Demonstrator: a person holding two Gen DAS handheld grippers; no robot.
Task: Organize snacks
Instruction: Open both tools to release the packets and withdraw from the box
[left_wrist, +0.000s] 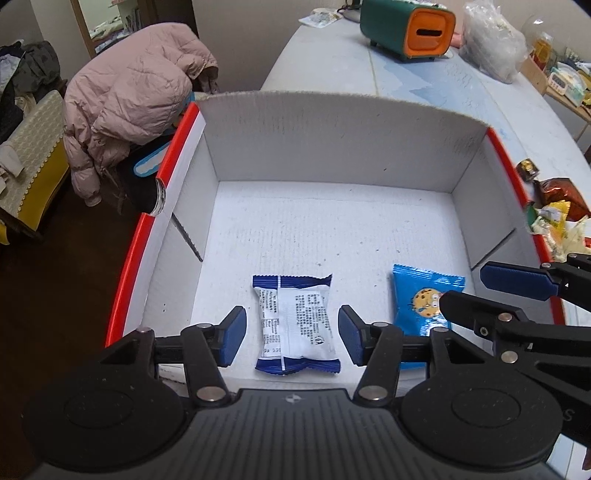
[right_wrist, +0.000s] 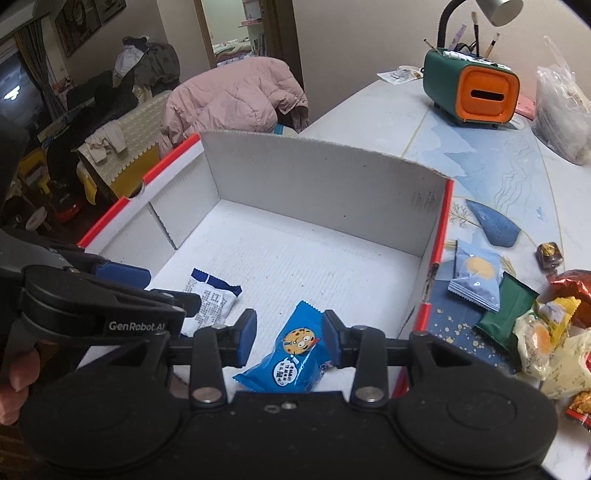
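**Releasing two packets into the box: risks noted**

Straddling the white-and-navy packet (left_wrist: 296, 325), my left gripper (left_wrist: 291, 338) has its jaws parted, clear of the wrapper on both sides. My right gripper (right_wrist: 289, 338) brackets the blue cookie packet (right_wrist: 291, 350); its right pad looks close to the wrapper, contact uncertain. Both packets lie on the floor of the white box (left_wrist: 332, 140). Risk: a pad catching foil on lifting would drag a packet. The grippers crowd each other and could collide. Loose snacks (right_wrist: 532, 332) remain on the desk (right_wrist: 388, 118).
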